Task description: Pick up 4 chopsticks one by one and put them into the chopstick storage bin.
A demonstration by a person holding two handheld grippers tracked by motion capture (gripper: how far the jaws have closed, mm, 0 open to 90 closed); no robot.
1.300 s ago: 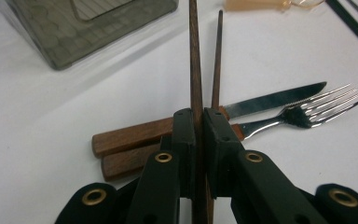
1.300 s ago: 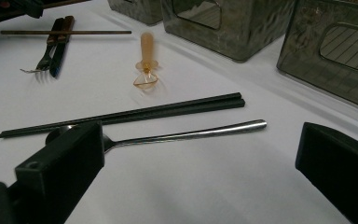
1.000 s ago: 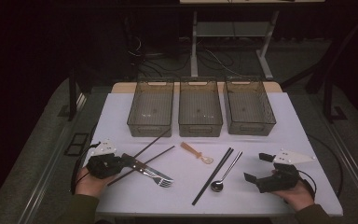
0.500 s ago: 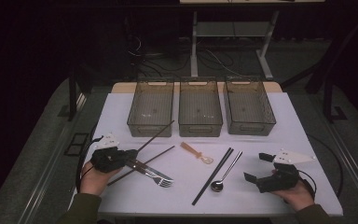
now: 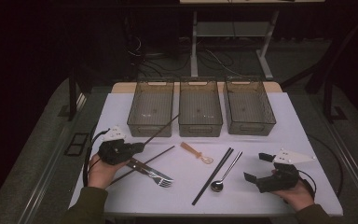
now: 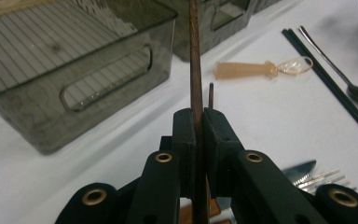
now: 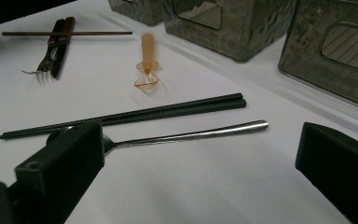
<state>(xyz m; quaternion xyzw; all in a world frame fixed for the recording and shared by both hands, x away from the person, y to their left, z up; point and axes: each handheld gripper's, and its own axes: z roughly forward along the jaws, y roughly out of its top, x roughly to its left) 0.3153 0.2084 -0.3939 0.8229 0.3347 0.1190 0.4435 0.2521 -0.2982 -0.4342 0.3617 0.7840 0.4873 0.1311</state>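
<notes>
Brown chopstick (image 5: 161, 130) now lifted off the table, pinched tight in the left gripper (image 5: 137, 147); vs a sec ago it's moved up and fwd, tip poking over the front wall of the leftmost bin (image 5: 150, 129). Its twin chopstick (image 5: 144, 164) lies flat on the white table (image 5: 303, 135) by the fork (image 5: 154, 173). Right gripper (image 5: 256, 168) idle near the steel spoon (image 5: 226, 172), jaws spread, nothing in them. Looks like sorting's begun: next prob. drop into the bin.

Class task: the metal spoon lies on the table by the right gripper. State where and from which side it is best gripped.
Grip the metal spoon mid-handle, coming from above with fingers across it: the thin handle lies flat, black chopsticks close alongside.
</notes>
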